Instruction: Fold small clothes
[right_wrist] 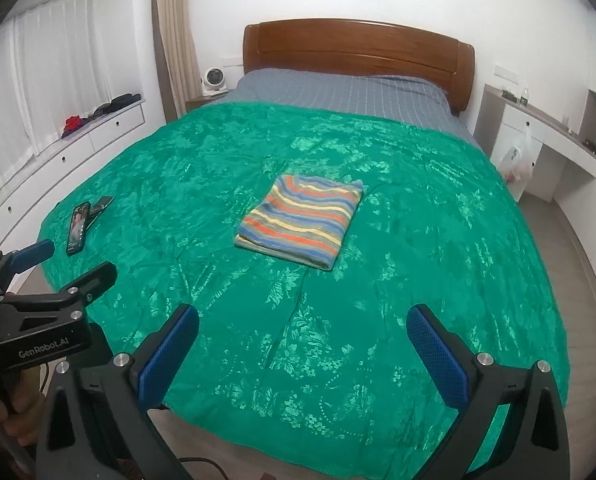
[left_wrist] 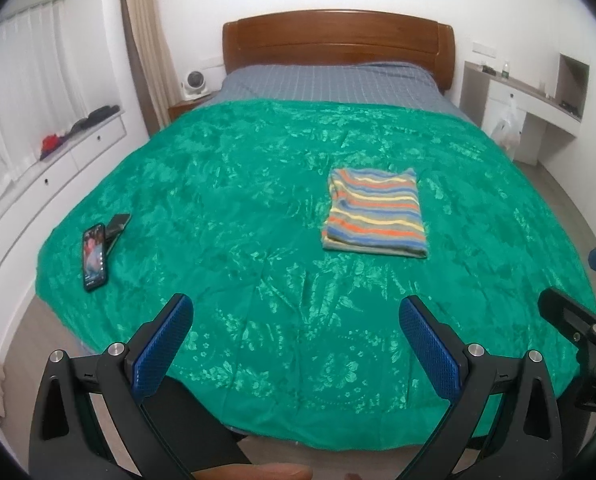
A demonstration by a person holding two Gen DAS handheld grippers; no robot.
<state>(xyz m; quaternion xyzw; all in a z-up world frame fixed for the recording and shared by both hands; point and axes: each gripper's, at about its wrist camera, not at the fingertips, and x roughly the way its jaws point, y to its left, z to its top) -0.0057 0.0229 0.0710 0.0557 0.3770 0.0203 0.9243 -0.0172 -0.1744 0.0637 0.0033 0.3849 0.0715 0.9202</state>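
Observation:
A striped garment [left_wrist: 376, 213] in orange, yellow, blue and grey lies folded into a neat rectangle on the green bedspread [left_wrist: 237, 200]; the right wrist view shows the same garment [right_wrist: 302, 222] near the middle of the bedspread [right_wrist: 418, 240]. My left gripper [left_wrist: 295, 320] is open, held back over the bed's near edge, well short of the garment. My right gripper [right_wrist: 302, 330] is open too, with nothing between its blue pads, also back at the near edge. The left gripper [right_wrist: 63, 258] shows at the left of the right wrist view.
A phone [left_wrist: 95, 251] and a dark flat object [left_wrist: 115, 227] lie on the bedspread's left side. White drawers [left_wrist: 57, 168] run along the left wall, a wooden headboard [left_wrist: 338, 46] stands at the back, and a white desk [left_wrist: 538, 96] with a plastic bag [left_wrist: 508, 128] is at the right.

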